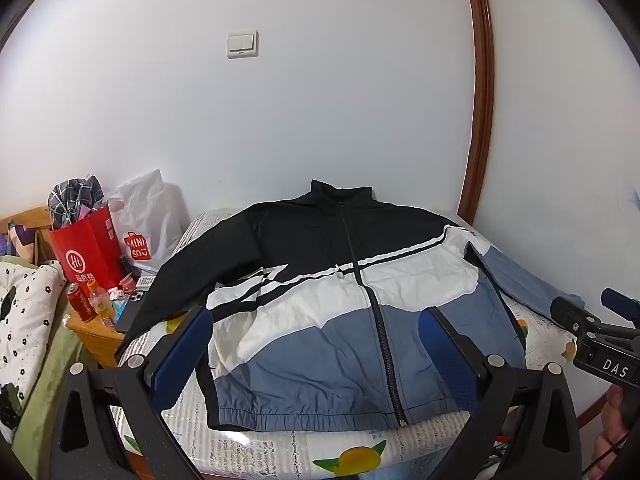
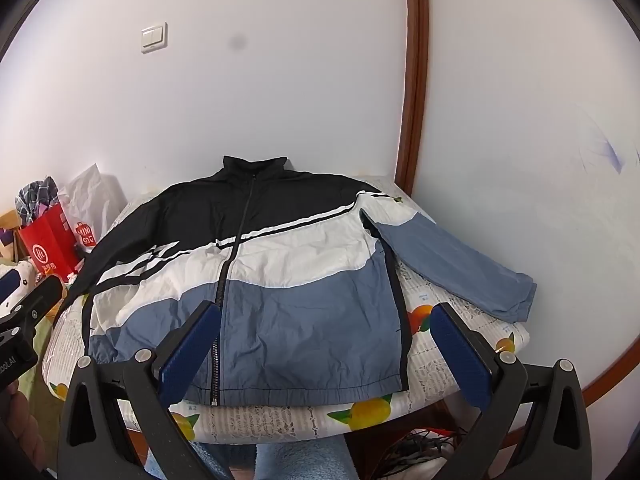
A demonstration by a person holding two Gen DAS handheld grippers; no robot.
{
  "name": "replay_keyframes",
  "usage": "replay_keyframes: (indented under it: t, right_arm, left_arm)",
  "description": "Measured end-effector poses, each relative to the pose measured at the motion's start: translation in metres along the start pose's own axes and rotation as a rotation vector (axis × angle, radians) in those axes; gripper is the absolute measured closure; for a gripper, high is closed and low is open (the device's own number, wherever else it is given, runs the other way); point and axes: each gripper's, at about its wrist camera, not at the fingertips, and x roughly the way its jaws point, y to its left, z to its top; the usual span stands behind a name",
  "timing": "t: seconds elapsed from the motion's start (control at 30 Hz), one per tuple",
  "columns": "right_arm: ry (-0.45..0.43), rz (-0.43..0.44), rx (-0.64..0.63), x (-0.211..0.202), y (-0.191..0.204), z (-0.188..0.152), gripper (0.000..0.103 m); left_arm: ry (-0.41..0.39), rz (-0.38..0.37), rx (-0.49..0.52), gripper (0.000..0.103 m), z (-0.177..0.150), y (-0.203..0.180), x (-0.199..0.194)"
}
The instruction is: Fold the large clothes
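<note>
A zipped jacket (image 1: 328, 320), black at the top, white in the middle and blue at the hem, lies flat and face up on a small table with a fruit-print cloth (image 1: 280, 452). Its collar points to the wall. It also shows in the right wrist view (image 2: 280, 292), where its blue right sleeve (image 2: 460, 268) reaches off toward the wall. The black left sleeve (image 1: 160, 300) runs down the left edge. My left gripper (image 1: 316, 320) is open and empty above the hem. My right gripper (image 2: 324, 316) is open and empty above the jacket's lower right part.
A wooden bedside stand (image 1: 100, 332) at left carries a red paper bag (image 1: 86, 252), a white Miniso bag (image 1: 148, 220), a red can (image 1: 80, 300) and a bottle (image 1: 100, 300). A bed with a flowered quilt (image 1: 24, 312) lies far left. White walls stand close behind and right.
</note>
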Motion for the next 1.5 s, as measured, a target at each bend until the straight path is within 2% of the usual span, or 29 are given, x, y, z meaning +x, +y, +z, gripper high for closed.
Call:
replay_keyframes:
  t: [0.57,0.93,1.03,1.13,1.27,1.5]
  right_arm:
    - [-0.005,0.005,0.004,-0.004,-0.005,0.002,0.000]
    - [0.018,0.024,0.022,0.018,-0.015,0.006,0.000]
    - [0.037,0.038,0.016,0.028,-0.015,0.010,0.000]
    - [0.034,0.015,-0.007,0.035,-0.015,0.016,0.000]
    - [0.046,-0.024,-0.027,0.055,-0.018,0.027,0.000]
    - [0.153,-0.013,-0.019,0.118,-0.020,0.032,0.001]
  left_arm:
    - [-0.008,0.022,0.020,0.000,0.002,-0.012,0.003]
    - [0.020,0.019,0.014,0.000,0.003,0.004,0.023]
    - [0.044,0.027,0.004,0.000,0.005,0.012,0.035]
    - [0.102,-0.014,-0.014,0.000,0.009,0.024,0.053]
    - [0.150,0.038,-0.025,0.000,0.013,0.049,0.078]
    - [0.282,0.085,-0.160,0.004,-0.001,0.114,0.139]
